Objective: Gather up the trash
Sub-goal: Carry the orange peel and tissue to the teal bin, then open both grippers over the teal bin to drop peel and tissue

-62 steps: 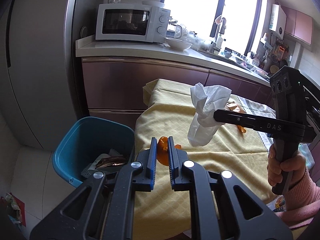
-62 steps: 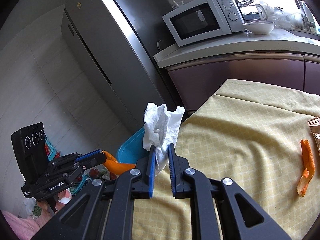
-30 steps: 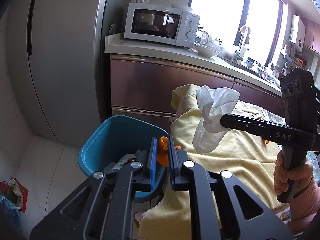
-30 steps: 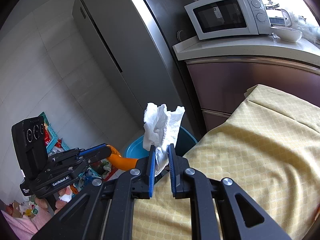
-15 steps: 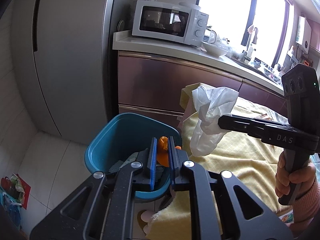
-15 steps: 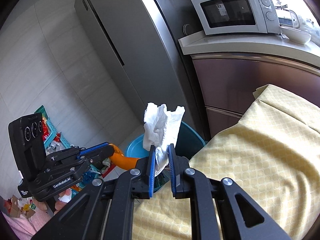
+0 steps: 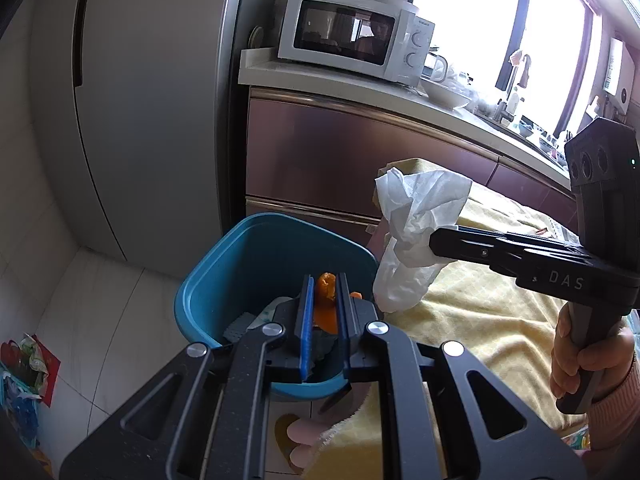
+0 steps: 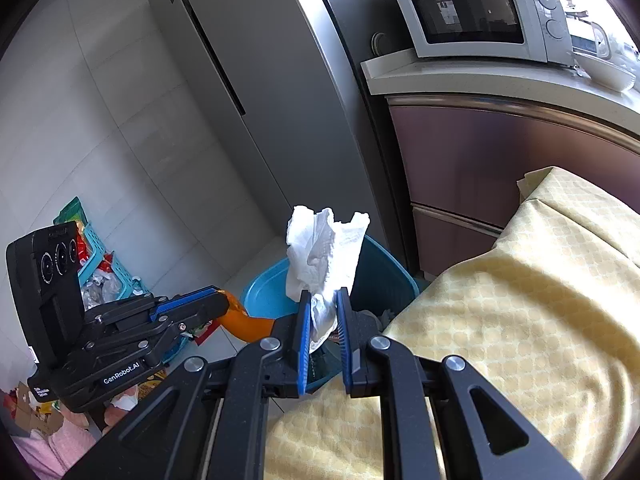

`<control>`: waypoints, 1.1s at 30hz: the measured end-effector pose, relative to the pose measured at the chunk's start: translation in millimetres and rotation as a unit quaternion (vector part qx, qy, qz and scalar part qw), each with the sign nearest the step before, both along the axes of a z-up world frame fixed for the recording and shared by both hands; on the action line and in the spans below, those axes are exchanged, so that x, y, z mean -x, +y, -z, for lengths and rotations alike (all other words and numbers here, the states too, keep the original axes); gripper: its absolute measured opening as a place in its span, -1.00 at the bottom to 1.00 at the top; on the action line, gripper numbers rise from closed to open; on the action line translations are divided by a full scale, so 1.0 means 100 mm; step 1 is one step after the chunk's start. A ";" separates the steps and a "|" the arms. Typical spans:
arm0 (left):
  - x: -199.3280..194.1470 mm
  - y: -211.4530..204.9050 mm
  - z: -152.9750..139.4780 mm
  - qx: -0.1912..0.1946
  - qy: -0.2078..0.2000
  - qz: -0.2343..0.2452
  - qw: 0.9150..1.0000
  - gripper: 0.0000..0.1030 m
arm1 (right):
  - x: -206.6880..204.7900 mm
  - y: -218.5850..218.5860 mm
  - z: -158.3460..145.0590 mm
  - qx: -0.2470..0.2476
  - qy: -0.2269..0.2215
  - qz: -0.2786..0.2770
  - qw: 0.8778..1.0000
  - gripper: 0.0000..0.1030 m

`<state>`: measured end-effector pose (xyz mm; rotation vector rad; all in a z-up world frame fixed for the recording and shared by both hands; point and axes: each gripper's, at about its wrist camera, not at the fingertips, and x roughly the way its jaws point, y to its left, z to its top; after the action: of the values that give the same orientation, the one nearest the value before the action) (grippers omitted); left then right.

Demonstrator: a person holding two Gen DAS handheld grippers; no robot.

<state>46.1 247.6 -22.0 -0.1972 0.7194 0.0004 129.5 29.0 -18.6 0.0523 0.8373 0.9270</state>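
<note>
My left gripper (image 7: 322,280) is shut on a piece of orange peel (image 7: 325,300) and holds it over the blue trash bin (image 7: 224,272); it also shows in the right wrist view (image 8: 216,298) with the peel (image 8: 244,322) sticking out. My right gripper (image 8: 323,294) is shut on a crumpled white tissue (image 8: 324,252), above the bin's rim (image 8: 260,292) at the table's edge. In the left wrist view the right gripper (image 7: 434,242) holds the tissue (image 7: 416,232) just right of the bin.
The table with a yellow cloth (image 8: 520,300) stands right of the bin. A brown cabinet (image 7: 340,152) with a microwave (image 7: 352,34) is behind, a grey fridge (image 7: 152,100) to the left. Bags and a teal basket (image 8: 100,264) lie on the floor.
Both grippers have moved left off the table toward the bin. The peel is now over the bin's opening and the tissue has come near the bin's rim.
</note>
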 end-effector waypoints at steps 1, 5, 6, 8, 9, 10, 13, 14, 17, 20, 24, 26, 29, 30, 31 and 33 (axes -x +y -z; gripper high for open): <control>-0.01 0.00 0.01 -0.001 0.001 0.000 1.000 -0.79 | 0.00 0.02 0.01 0.002 0.000 -0.001 1.000 -0.78; -0.04 0.01 0.05 0.000 0.005 -0.002 1.000 -0.79 | 0.00 0.11 0.03 0.012 -0.001 -0.005 1.000 -0.77; -0.04 0.01 0.06 0.000 0.006 -0.003 1.000 -0.79 | 0.00 0.12 0.03 0.014 -0.002 -0.005 1.000 -0.77; -0.04 0.01 0.06 0.000 0.006 -0.003 1.000 -0.79 | 0.01 0.15 0.04 0.018 -0.003 -0.007 1.000 -0.77; -0.05 0.01 0.07 0.000 0.006 -0.004 1.000 -0.79 | 0.01 0.16 0.05 0.020 -0.004 -0.008 1.000 -0.77; -0.05 0.01 0.08 -0.001 0.007 -0.004 1.000 -0.79 | 0.01 0.18 0.05 0.023 -0.005 -0.009 1.000 -0.78; -0.07 0.01 0.10 -0.001 0.009 -0.006 1.000 -0.79 | 0.00 0.22 0.06 0.028 -0.006 -0.010 1.000 -0.77; -0.08 0.01 0.12 -0.001 0.009 -0.006 1.000 -0.79 | 0.00 0.23 0.07 0.030 -0.006 -0.011 0.999 -0.77; -0.10 0.02 0.15 0.000 0.013 -0.009 1.000 -0.79 | 0.00 0.27 0.08 0.037 -0.008 -0.011 0.999 -0.77; -0.13 0.04 0.20 0.001 0.017 -0.011 1.000 -0.79 | -0.01 0.33 0.10 0.048 -0.011 -0.011 0.999 -0.77; -0.16 0.07 0.25 0.004 0.022 -0.016 1.000 -0.79 | -0.01 0.41 0.16 0.060 -0.008 -0.013 0.998 -0.77; -0.18 0.08 0.28 0.005 0.025 -0.018 1.000 -0.79 | -0.02 0.44 0.19 0.065 -0.009 -0.015 0.998 -0.77; -0.21 0.10 0.33 0.008 0.029 -0.021 0.999 -0.79 | -0.03 0.48 0.22 0.074 -0.010 -0.018 0.997 -0.77; -0.22 0.11 0.35 0.009 0.031 -0.022 0.999 -0.79 | -0.03 0.49 0.23 0.075 -0.010 -0.019 0.997 -0.77; -0.23 0.11 0.36 0.010 0.032 -0.023 0.999 -0.79 | -0.03 0.51 0.23 0.077 -0.010 -0.020 0.997 -0.77; -0.25 0.12 0.39 0.011 0.033 -0.023 0.999 -0.79 | -0.02 0.54 0.24 0.080 -0.011 -0.021 0.997 -0.77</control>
<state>71.1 259.2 -60.7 -0.2357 0.7814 0.0437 131.9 83.0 -42.2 -0.1144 0.8926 0.8952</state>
